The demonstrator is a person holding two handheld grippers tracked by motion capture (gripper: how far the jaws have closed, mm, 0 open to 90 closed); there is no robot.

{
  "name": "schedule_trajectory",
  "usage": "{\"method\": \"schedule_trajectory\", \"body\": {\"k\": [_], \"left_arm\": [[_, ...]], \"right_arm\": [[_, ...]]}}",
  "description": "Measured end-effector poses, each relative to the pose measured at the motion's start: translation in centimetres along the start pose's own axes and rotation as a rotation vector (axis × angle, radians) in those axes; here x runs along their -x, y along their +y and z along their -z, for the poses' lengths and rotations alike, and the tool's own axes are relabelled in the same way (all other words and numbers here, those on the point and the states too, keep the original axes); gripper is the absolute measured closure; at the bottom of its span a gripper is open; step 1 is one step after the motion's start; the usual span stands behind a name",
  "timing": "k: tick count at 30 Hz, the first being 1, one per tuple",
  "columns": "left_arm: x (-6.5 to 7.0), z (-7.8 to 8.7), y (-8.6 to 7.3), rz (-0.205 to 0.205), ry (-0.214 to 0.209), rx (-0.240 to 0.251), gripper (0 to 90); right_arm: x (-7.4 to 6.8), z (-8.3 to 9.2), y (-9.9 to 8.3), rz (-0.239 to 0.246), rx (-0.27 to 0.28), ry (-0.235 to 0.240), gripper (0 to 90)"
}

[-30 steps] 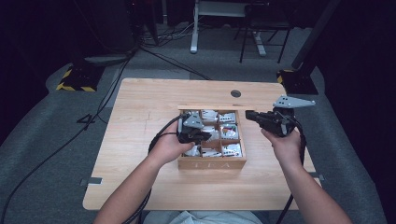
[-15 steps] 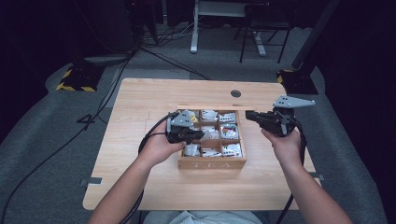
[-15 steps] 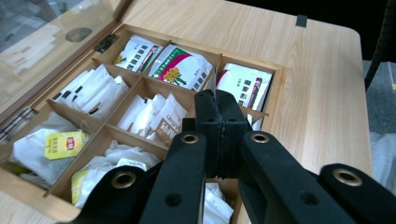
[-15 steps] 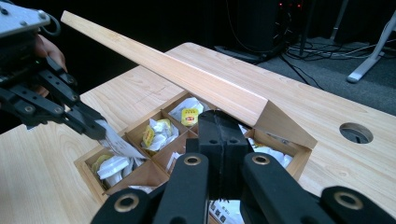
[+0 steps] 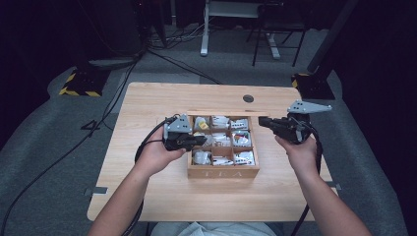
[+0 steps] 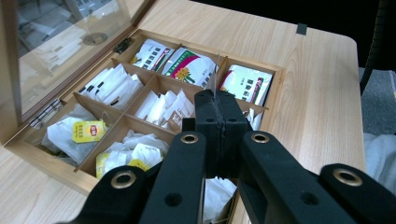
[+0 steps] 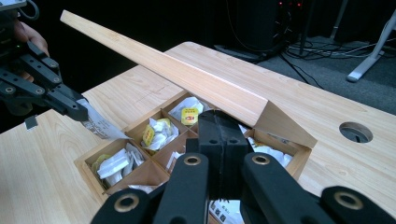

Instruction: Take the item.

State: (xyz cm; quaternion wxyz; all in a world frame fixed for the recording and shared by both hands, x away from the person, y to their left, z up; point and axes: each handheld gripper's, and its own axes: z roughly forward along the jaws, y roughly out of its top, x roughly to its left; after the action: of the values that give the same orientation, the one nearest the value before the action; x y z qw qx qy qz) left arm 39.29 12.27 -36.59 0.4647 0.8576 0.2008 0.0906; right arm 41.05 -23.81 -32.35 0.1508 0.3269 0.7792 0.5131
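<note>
A wooden tea box (image 5: 223, 172) with several compartments of tea bags sits mid-table. Its glass-paned lid (image 7: 187, 79) stands raised at the back. My left gripper (image 5: 202, 141) hovers over the box's left side, shut on a white tea sachet (image 7: 100, 125). That sachet shows edge-on as a thin sliver (image 6: 216, 70) between the closed jaws of the left gripper (image 6: 219, 100). My right gripper (image 5: 260, 121) is shut at the box's back right corner. In its own view the right gripper (image 7: 223, 121) sits just under the lid's end; I cannot tell whether they touch.
The light wooden table (image 5: 147, 196) has a round cable hole (image 5: 248, 98) behind the box. Bare tabletop lies left, right and in front of the box. Cables trail off the left gripper over the table's left part. Dark floor, desk legs and cables lie beyond.
My left gripper has drawn left and slightly up from the box's middle to its left side, still shut on the sachet. The right gripper and lid have stayed put.
</note>
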Motion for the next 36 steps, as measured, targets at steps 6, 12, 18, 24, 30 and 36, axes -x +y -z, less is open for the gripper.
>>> {"method": "schedule_trajectory", "body": {"k": [6,12,18,24,30,36], "left_arm": [[-0.3,0.7,-0.5,0.007,0.002,0.002,89.4],[-0.6,1.6,-1.1,0.019,0.019,0.01,89.4],[-0.9,2.6,-1.8,0.03,0.04,0.004,89.4],[-1.2,3.8,-3.7,0.058,0.069,0.014,89.3],[-1.8,4.9,-5.6,0.092,0.092,0.036,89.3],[-2.1,6.0,-6.5,0.109,0.103,0.062,89.4]], "right_arm": [[0.0,0.0,0.0,0.003,0.0,0.001,90.0],[0.0,0.0,0.0,0.004,-0.002,0.001,90.0],[0.0,0.0,-0.1,-0.001,-0.003,0.001,90.0],[0.0,0.0,-0.1,0.002,-0.007,0.002,90.0],[0.0,0.0,-0.2,0.002,-0.012,-0.002,90.0],[0.1,-0.1,-0.3,-0.003,-0.014,-0.004,90.0]]}}
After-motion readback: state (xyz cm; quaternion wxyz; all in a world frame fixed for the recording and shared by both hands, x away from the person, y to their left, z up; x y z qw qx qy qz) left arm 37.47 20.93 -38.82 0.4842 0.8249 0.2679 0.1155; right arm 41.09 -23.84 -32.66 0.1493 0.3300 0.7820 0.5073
